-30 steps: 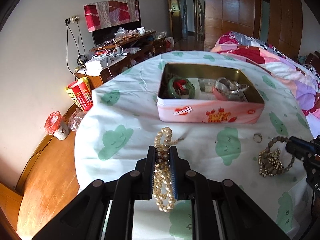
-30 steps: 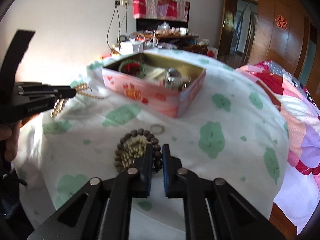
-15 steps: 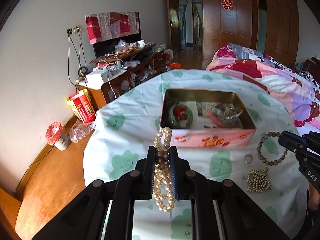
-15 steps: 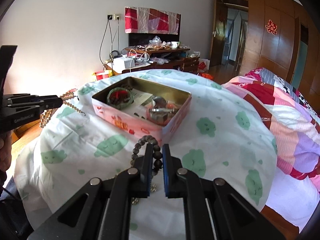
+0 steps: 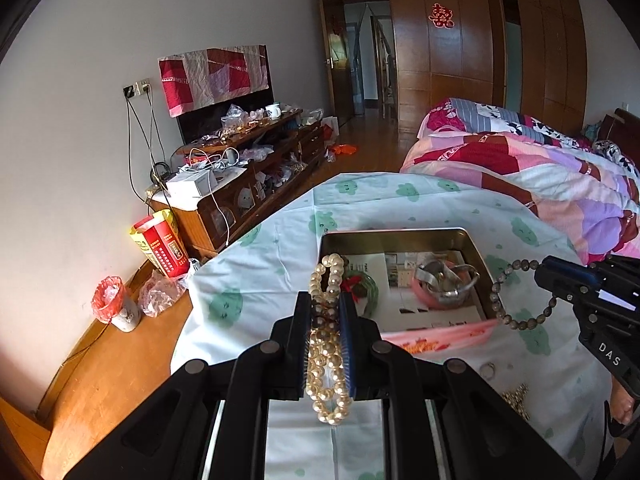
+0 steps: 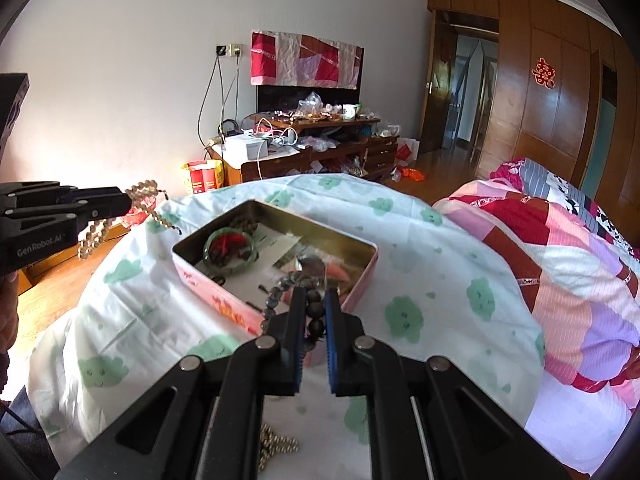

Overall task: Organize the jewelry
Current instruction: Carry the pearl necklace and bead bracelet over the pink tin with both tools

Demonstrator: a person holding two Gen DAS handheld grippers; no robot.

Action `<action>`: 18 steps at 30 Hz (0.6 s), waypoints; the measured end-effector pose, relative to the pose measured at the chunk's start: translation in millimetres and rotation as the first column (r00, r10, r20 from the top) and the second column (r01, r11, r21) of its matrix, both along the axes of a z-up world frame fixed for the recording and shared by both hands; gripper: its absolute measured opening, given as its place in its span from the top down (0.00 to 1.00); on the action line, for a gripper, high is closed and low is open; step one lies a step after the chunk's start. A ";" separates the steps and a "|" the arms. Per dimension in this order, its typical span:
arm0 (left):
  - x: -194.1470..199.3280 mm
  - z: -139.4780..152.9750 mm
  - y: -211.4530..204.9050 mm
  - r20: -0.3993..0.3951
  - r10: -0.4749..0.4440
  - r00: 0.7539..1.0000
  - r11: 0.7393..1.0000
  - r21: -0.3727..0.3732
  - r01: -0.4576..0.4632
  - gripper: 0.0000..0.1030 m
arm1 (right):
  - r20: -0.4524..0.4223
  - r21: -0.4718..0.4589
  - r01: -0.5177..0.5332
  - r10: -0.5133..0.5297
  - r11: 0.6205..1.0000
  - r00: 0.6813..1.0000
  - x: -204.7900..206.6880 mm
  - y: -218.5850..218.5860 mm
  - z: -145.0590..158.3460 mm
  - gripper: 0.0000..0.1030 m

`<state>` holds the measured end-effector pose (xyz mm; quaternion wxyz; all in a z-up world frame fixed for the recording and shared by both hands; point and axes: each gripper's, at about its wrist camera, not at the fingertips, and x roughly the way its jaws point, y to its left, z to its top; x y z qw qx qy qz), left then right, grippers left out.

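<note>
- The pearl necklace (image 5: 326, 344) is a doubled strand of cream beads; its top loop stands above the left gripper (image 5: 325, 312) and its tail hangs below the fingers, in front of the pink tin (image 5: 436, 338).
- The dark bead bracelet (image 5: 516, 296) is a ring of round brown-grey beads, dangling over the tin's right edge from the right gripper (image 6: 312, 308).
- The open pink tin on the cloud-print desk (image 5: 248, 264) holds a green bangle (image 6: 230, 248) with red inside and a pink and silver heap.
- Just right of the tin's near corner lie a silver ring (image 5: 488, 370) and a gold bead chain (image 5: 516, 400) on the cloth.
- A second ago both strands were low by the cloth; now both hang clear above it and the tin sits lower in each view.
- The left fingers are narrowly parted, clamped on the pearls; the right fingers are pinched fully onto the bracelet.
- Both grippers tilt downward toward the tin.
</note>
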<state>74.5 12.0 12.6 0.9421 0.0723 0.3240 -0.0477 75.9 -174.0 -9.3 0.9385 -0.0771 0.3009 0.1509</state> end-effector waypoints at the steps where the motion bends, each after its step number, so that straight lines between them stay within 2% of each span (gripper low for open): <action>1: 4.3 -0.1 -1.6 -0.004 -0.001 1.000 1.000 0.001 0.001 0.87 | -0.002 0.001 0.004 -0.004 1.000 1.000 4.4 0.0 0.9 0.90; 18: 50.3 -8.0 -22.0 -0.014 0.006 1.000 0.998 0.066 -0.006 0.87 | -0.005 -0.056 0.038 -0.038 0.998 0.999 53.0 10.3 0.0 0.90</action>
